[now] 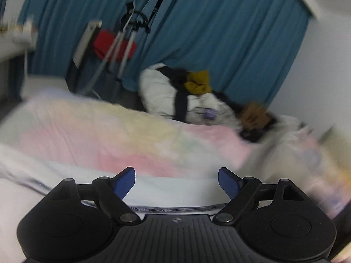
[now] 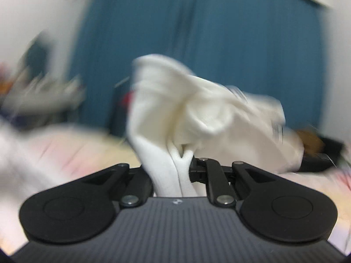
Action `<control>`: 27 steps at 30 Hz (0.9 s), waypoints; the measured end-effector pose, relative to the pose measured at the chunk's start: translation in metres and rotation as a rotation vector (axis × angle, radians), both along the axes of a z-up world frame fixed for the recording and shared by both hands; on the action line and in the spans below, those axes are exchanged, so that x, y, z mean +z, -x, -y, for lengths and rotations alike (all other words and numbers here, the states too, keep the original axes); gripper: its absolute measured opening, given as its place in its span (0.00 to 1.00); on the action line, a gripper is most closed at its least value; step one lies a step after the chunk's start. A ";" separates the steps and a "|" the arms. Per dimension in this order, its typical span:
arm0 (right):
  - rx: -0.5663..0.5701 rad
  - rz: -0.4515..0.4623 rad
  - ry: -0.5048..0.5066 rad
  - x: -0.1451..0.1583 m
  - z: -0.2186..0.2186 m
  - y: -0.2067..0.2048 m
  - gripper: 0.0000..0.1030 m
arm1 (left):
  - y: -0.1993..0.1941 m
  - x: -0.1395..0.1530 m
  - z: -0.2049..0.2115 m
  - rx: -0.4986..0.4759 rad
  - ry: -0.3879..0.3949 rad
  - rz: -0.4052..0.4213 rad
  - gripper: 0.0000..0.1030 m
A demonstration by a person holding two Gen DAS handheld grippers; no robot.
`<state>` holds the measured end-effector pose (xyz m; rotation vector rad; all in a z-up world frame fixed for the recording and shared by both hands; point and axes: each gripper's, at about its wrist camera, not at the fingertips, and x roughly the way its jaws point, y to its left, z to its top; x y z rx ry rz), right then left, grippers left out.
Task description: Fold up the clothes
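My right gripper [image 2: 175, 164] is shut on a white garment [image 2: 186, 109]. The cloth bunches up between the jaws and rises in crumpled folds above the bed; the fingertips are hidden by it. My left gripper [image 1: 176, 180] is open and empty, with its blue pads [image 1: 125, 183] wide apart, low over white cloth [image 1: 175, 191] with a thin dark striped edge lying on the bed. The pastel bedspread [image 1: 98, 131] stretches beyond it. Both views are blurred by motion.
A pile of clothes with a white puffy jacket [image 1: 162, 92], a mustard item [image 1: 197, 82] and a brown item [image 1: 254, 115] lies at the bed's far side. Blue curtains [image 1: 219, 32] hang behind. A metal stand with red cloth [image 1: 114, 43] is at the left.
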<state>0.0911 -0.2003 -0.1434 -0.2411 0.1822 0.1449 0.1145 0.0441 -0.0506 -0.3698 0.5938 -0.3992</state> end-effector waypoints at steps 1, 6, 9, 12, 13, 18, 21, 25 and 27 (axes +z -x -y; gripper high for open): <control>0.055 -0.076 0.053 -0.018 -0.019 0.001 0.12 | -0.001 -0.004 -0.006 -0.006 0.045 -0.032 0.82; 0.204 -0.294 0.378 -0.094 -0.089 0.015 0.12 | -0.025 -0.041 -0.012 -0.005 0.099 -0.227 0.83; 0.183 -0.310 0.316 -0.084 -0.079 0.012 0.12 | -0.049 -0.061 -0.005 -0.012 0.063 -0.294 0.82; 0.158 -0.338 0.223 -0.077 -0.070 0.010 0.12 | -0.070 -0.080 0.002 -0.029 0.029 -0.332 0.82; 0.152 -0.336 0.223 -0.078 -0.071 0.013 0.12 | -0.077 -0.086 0.005 -0.039 0.025 -0.336 0.82; 0.153 -0.287 0.303 -0.082 -0.095 0.012 0.13 | -0.102 -0.114 0.026 -0.084 0.024 -0.381 0.81; 0.171 -0.260 0.288 -0.081 -0.096 0.011 0.13 | -0.113 -0.125 0.036 -0.097 0.020 -0.389 0.79; 0.200 -0.213 0.279 -0.076 -0.097 0.003 0.13 | -0.121 -0.131 0.044 -0.095 0.001 -0.377 0.71; 0.213 -0.196 0.269 -0.075 -0.098 0.003 0.13 | -0.123 -0.132 0.047 -0.082 -0.021 -0.366 0.57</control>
